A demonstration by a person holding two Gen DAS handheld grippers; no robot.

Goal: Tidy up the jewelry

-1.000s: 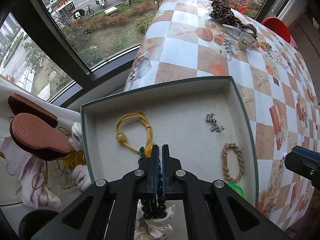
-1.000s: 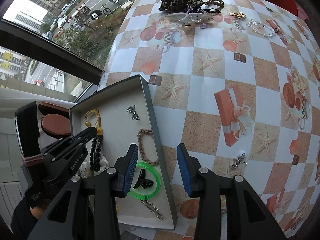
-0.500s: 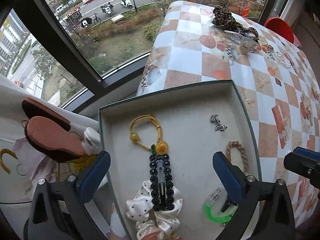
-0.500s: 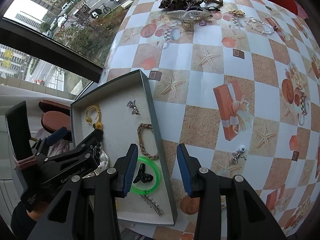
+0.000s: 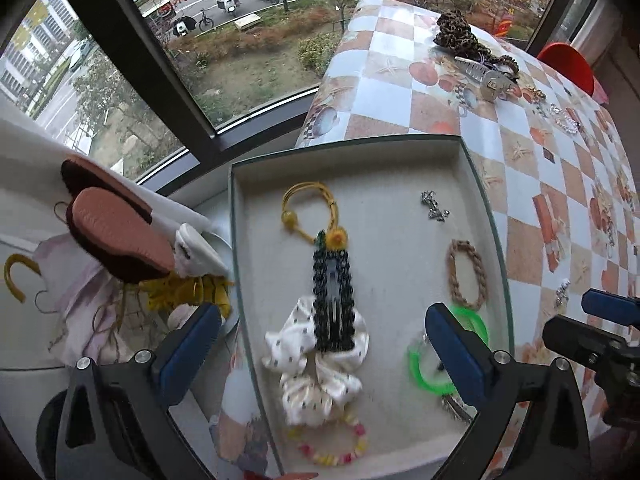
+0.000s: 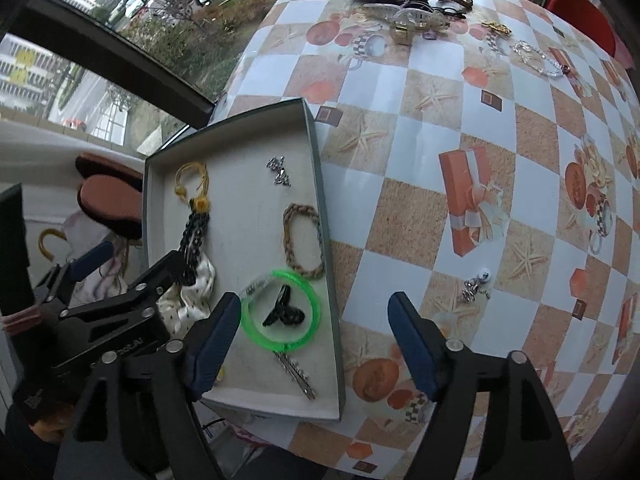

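Both empty: left gripper (image 5: 320,344) gaping wide above the black beaded clip (image 5: 333,296) lying released in the tray (image 5: 482,200), right gripper (image 6: 310,340) just widened, silver earring (image 6: 475,285) beyond its right finger; probably light, fiddly, best pinched across its cluster.

Home: patterned tablecloth (image 6: 440,128), slippers (image 5: 116,236), street-view window (image 5: 224,60).

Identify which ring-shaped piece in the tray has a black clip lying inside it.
The green bangle; the braided loop and yellow cord loop enclose nothing.
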